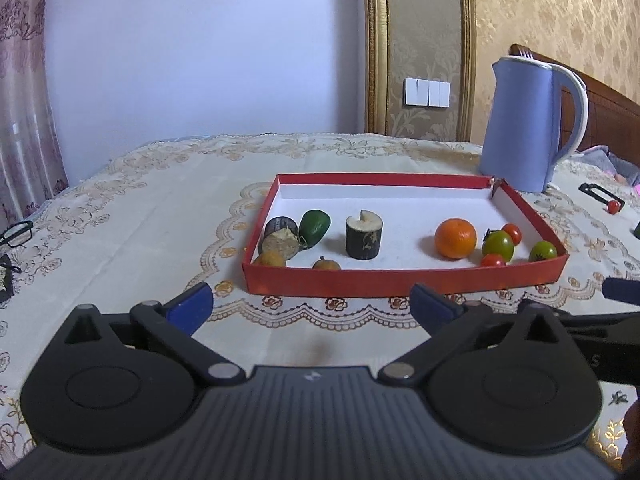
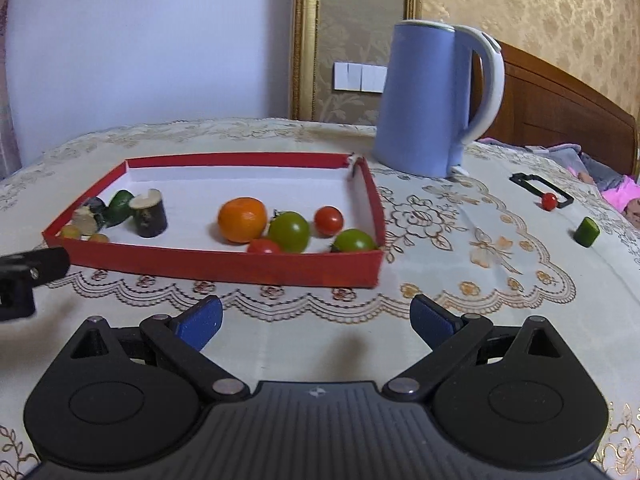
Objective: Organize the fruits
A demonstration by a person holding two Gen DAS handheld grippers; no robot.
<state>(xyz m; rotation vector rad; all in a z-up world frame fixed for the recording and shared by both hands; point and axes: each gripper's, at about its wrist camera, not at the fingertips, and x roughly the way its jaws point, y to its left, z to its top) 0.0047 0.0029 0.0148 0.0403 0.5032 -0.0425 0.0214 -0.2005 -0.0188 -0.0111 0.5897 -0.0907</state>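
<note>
Left wrist: sugarcane piece (image 1: 363, 238) upright | both grippers' fingers spread, empty

Red tray (image 2: 224, 266), white inside – orange fruit (image 2: 242, 219); pale blue kettle (image 2: 424, 100); cream floral-lace tablecloth (image 2: 460, 240).

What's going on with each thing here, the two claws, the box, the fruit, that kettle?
Left gripper: open, holding nothing.
Right gripper: open, holding nothing.
Red box: lidless, holding fruit.
Orange: in the box, whole.
Dark cut stalk piece: upright in the box.
Red cherry tomato: loose on the tablecloth, outside the box.
Green cut piece: on the tablecloth, outside the box.
Blue kettle: upright, lid shut.
</note>
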